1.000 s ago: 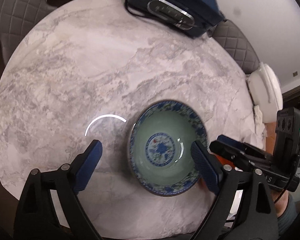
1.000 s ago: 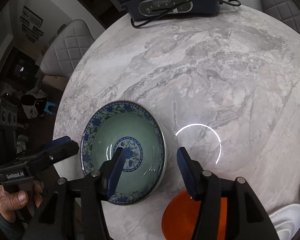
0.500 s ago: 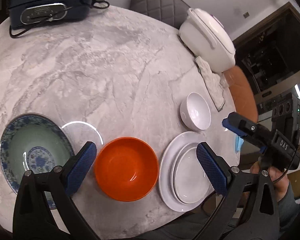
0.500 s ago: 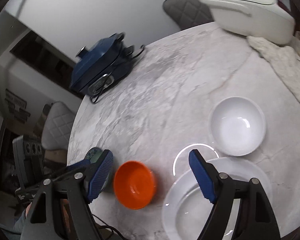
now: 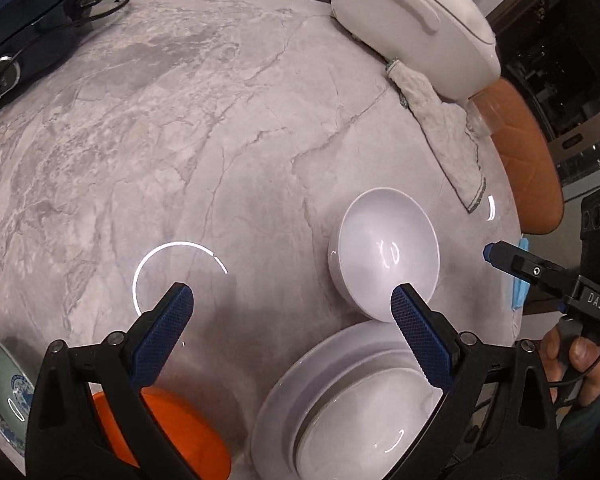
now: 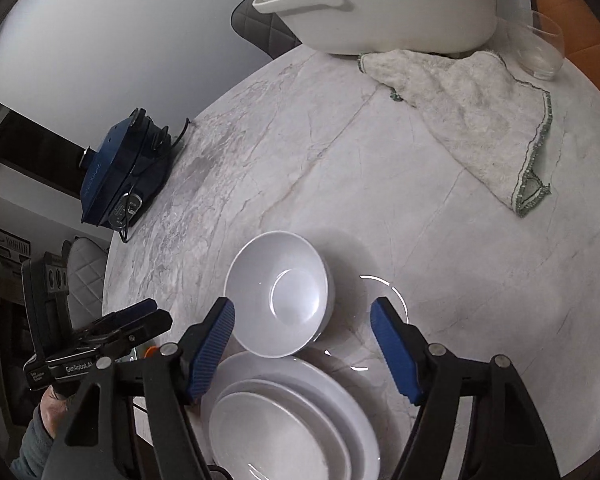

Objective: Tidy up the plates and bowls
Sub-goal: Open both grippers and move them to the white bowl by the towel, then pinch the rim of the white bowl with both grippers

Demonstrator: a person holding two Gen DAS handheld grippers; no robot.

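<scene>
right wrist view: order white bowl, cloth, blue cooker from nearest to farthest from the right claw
From the right claw:
1. White bowl, just ahead between its fingers.
2. Cloth, far right, by the white pot.
3. Blue cooker, far left table edge.

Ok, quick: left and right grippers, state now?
Left gripper: open, empty, above the table.
Right gripper: open, jaws closing, nothing held; white bowl just beyond them.

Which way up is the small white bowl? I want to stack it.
Upright and empty: the white bowl shows its bare, glossy inside in both views, standing beside the stacked plates.
</scene>
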